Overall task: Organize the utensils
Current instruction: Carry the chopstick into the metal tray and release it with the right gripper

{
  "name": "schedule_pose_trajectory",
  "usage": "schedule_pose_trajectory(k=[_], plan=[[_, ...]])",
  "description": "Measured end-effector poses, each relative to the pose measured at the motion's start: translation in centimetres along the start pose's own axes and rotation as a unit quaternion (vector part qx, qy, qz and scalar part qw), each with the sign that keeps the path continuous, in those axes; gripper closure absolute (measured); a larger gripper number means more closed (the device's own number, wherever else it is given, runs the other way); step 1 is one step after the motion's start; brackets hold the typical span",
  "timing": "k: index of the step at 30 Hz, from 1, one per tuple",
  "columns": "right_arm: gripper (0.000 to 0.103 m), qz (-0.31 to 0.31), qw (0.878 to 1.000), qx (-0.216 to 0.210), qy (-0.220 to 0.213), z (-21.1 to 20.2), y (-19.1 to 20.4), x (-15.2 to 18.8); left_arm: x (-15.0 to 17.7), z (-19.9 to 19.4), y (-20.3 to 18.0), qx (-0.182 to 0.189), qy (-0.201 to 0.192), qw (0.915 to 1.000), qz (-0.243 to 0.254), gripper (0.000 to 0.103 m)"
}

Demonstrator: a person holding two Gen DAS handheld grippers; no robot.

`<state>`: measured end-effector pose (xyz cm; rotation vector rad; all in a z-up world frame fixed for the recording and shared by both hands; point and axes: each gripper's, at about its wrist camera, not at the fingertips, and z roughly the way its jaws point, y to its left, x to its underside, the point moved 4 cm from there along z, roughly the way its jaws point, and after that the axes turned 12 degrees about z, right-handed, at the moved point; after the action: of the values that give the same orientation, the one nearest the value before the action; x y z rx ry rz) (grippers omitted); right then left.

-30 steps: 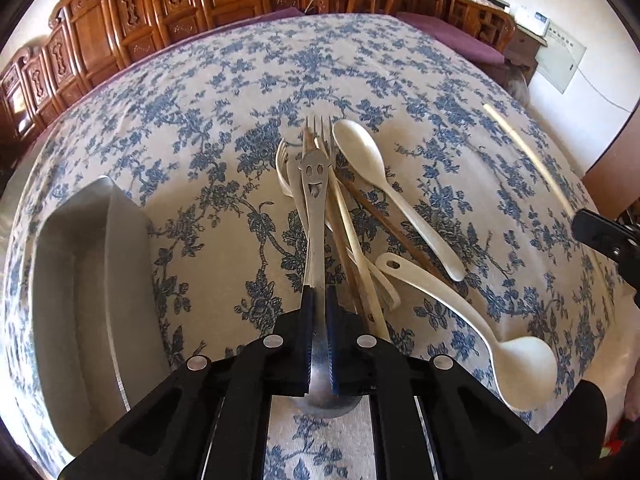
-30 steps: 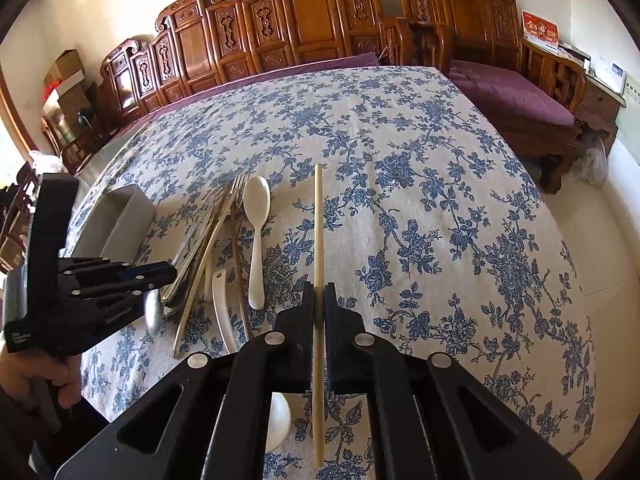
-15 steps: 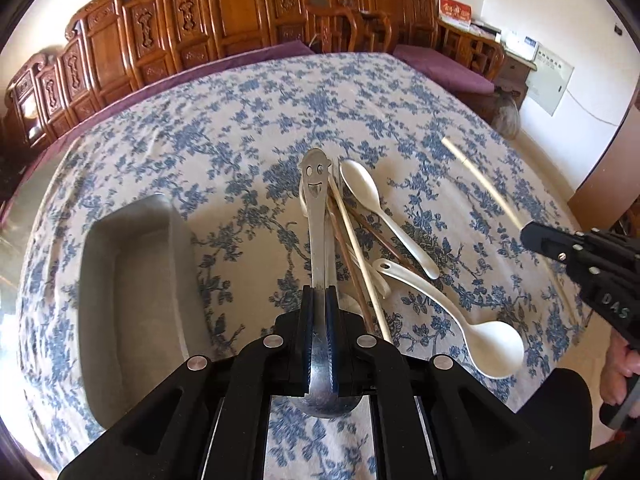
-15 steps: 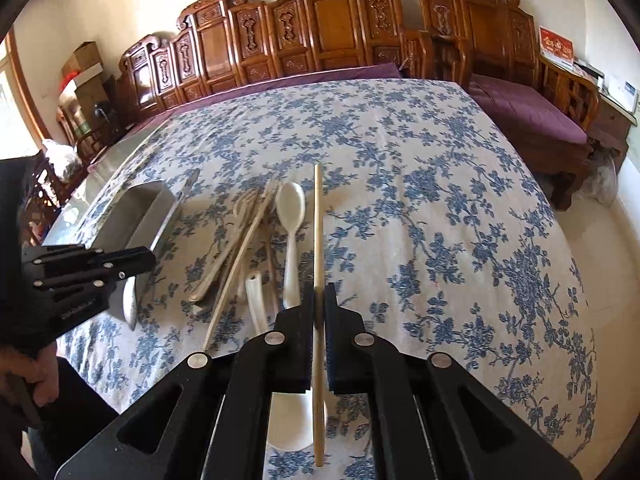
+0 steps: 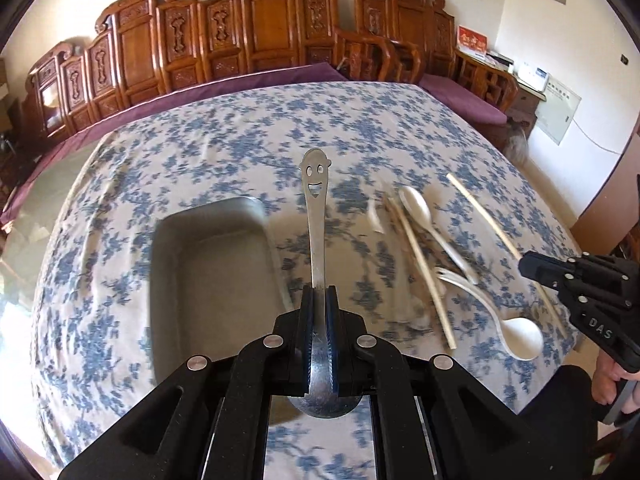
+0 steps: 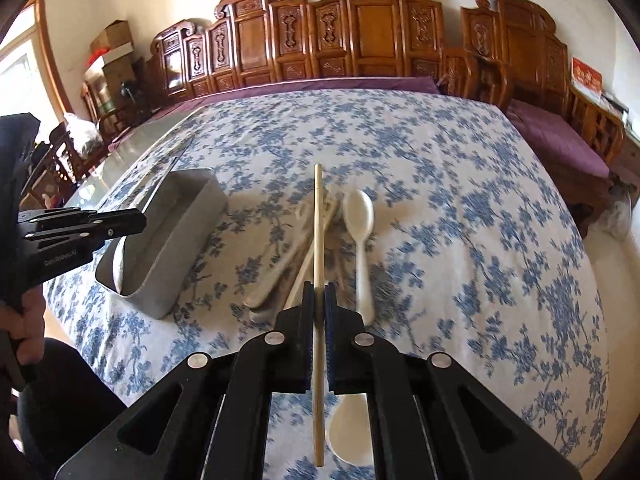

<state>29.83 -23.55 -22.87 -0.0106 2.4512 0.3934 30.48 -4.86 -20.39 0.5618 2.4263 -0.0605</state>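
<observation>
the left tool [image 5: 319,300] is clamped on a smiley-handled steel spoon [image 5: 316,216] beside the grey rectangular metal tray [image 5: 212,276]; the right tool [image 6: 319,296] is clamped on a pale wooden chopstick [image 6: 318,232].

Carved wooden benches [image 6: 360,36] line pale wall [image 5: 560,32]; purple cushions [image 6: 556,136]; cardboard boxes [image 6: 114,46] stacked left.

Left wrist cam sits up over the table, facing the carved chairs [image 5: 260,40] at 12 o'clock, tray [image 5: 212,276] close below. Right wrist cam faces the same way, tray [image 6: 168,240] at 9 o'clock. Both share the tablecloth [image 5: 240,148] and spoons [image 6: 360,236]
</observation>
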Motion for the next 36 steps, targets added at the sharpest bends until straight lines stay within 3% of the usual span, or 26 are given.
schedule_pose_trajectory(k=[8, 14, 31, 36], plan=[[0.097, -0.006, 1.0, -0.026, -0.004, 1.1, 4.8, -1.7, 2.2, 0.8, 5.1, -0.011, 0.005, 0.9992, -0.039, 0.098], [0.097, -0.007, 0.999, -0.044, 0.002, 2.6, 7.9, -2.3, 4.4, 3.1, 7.3, -0.031, 0.035, 0.9976, -0.051, 0.098], [0.097, -0.018, 0.998, -0.058, 0.02, 5.3, 11.9, -2.2, 5.7, 5.4, 8.4, -0.009, 0.062, 0.9961, -0.062, 0.098], [0.097, -0.02, 0.998, -0.061, 0.023, 5.6, 12.9, -2.2, 5.4, 4.6, 8.6, -0.012, 0.048, 0.9967, -0.065, 0.098]])
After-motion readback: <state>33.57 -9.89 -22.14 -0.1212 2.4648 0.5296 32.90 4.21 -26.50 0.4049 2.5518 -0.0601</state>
